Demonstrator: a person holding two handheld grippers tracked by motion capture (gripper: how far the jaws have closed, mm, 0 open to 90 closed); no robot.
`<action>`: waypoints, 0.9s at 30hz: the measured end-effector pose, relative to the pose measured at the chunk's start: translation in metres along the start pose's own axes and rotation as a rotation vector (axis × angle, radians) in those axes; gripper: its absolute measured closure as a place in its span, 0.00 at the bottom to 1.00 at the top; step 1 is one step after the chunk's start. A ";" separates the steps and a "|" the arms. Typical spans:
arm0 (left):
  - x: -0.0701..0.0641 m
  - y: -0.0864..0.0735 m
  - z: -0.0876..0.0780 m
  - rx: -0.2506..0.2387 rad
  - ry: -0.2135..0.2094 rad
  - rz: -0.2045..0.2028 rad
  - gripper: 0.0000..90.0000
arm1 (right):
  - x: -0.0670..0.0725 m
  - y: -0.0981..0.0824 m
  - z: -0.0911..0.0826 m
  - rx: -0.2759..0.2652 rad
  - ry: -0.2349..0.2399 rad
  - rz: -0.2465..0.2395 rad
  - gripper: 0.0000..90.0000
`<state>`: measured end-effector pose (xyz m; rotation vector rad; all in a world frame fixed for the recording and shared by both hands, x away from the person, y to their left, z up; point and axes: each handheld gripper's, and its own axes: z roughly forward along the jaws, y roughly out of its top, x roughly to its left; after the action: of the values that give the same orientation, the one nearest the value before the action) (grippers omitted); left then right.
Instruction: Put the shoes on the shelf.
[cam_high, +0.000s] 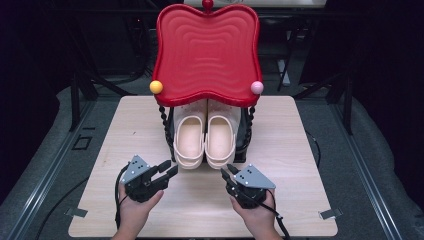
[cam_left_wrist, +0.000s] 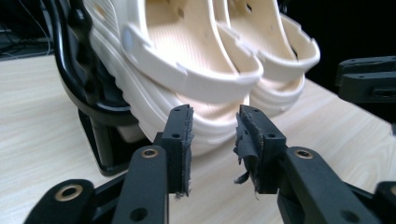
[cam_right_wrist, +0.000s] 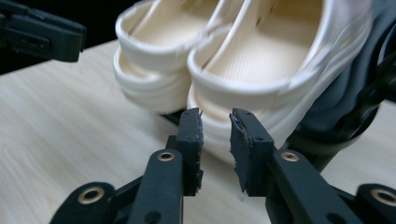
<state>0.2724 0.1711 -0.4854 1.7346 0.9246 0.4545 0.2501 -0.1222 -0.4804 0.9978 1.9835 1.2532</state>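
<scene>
A pair of cream clogs, left clog (cam_high: 190, 140) and right clog (cam_high: 220, 140), rests tilted on the lower shelf of a black rack under a red tray (cam_high: 207, 50). My left gripper (cam_high: 170, 170) sits just before the left clog's heel (cam_left_wrist: 205, 126), jaws apart with nothing between them. My right gripper (cam_high: 226, 172) points at the right clog's heel (cam_right_wrist: 243, 105), its jaws narrowly apart and empty. The left gripper (cam_left_wrist: 214, 140) and the right gripper (cam_right_wrist: 215, 140) both stand short of the heels, not touching them.
The rack's black twisted posts (cam_high: 167, 130) flank the clogs. Yellow (cam_high: 156, 86) and pink (cam_high: 257, 87) balls sit at the tray's front corners. The wooden table (cam_high: 125, 125) has bare room left and right of the rack. Dark floor surrounds it.
</scene>
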 end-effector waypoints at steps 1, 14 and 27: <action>-0.001 -0.002 0.001 0.010 -0.002 0.006 0.74 | 0.000 -0.003 0.002 0.012 0.006 0.006 0.84; 0.000 -0.022 0.019 0.089 0.013 0.006 0.90 | -0.008 -0.023 0.023 0.097 0.042 0.083 0.93; -0.006 -0.023 0.036 0.119 0.006 0.022 0.98 | -0.008 -0.025 0.032 0.111 0.044 0.101 0.97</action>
<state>0.2853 0.1474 -0.5189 1.8532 0.9547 0.4267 0.2731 -0.1203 -0.5151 1.1457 2.0785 1.2391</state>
